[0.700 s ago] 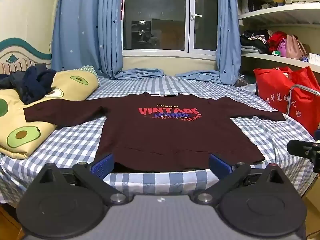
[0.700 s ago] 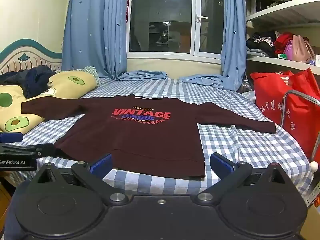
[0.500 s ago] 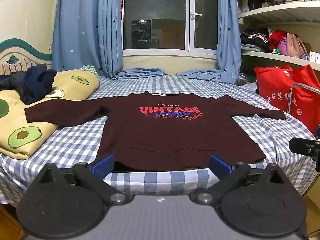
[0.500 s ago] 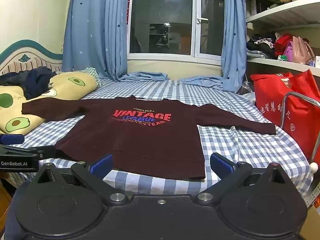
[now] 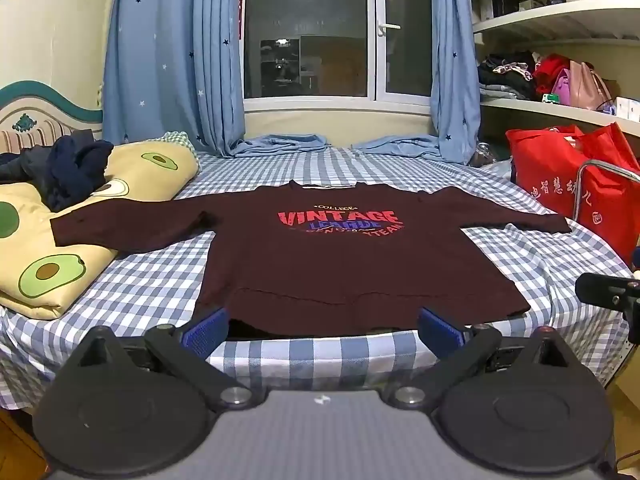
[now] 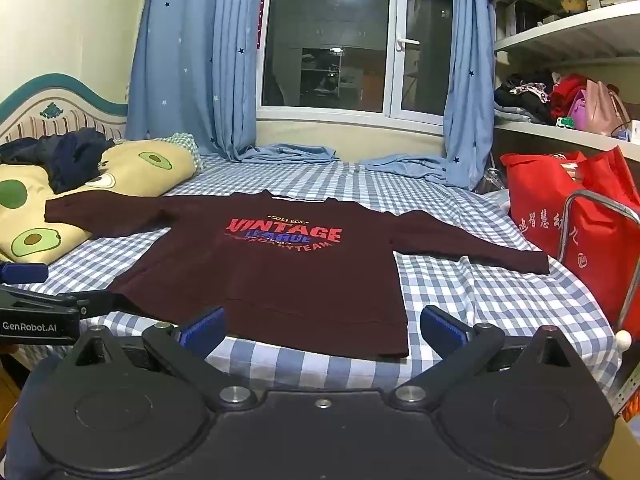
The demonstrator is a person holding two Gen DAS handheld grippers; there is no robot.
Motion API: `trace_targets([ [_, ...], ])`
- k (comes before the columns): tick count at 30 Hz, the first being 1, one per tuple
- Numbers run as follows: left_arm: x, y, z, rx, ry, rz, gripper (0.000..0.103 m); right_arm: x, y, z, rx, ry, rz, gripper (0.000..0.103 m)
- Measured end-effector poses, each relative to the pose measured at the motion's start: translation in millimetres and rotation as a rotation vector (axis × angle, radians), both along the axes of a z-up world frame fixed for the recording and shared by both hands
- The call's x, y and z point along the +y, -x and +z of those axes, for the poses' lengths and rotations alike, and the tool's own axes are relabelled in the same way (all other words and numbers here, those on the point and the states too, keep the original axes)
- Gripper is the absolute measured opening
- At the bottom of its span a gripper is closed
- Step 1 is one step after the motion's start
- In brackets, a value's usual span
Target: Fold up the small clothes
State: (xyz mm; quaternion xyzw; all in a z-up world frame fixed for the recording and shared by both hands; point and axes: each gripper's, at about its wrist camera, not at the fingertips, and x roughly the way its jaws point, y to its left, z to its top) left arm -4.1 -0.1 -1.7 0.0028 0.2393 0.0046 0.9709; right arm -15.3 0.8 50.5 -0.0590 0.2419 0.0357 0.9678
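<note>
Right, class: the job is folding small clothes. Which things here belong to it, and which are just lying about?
Part of the job:
- maroon sweatshirt, spread flat
- left claw, open
- right claw, open

Just lying about:
- avocado pillow
- dark clothes on it
- red bag
- blue curtains

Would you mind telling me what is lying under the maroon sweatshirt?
The maroon sweatshirt lies spread flat on the blue checked bedsheet; one sleeve end rests on the avocado-print pillow. Anything beneath its body is covered.
</note>
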Motion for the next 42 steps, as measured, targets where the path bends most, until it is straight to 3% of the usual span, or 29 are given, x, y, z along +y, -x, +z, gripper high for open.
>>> trace_targets([
  [42,-1,11,8,-0.016,-0.019,0.002,0.102,0,8,-2,-0.001,-0.004,0.021,0.102],
])
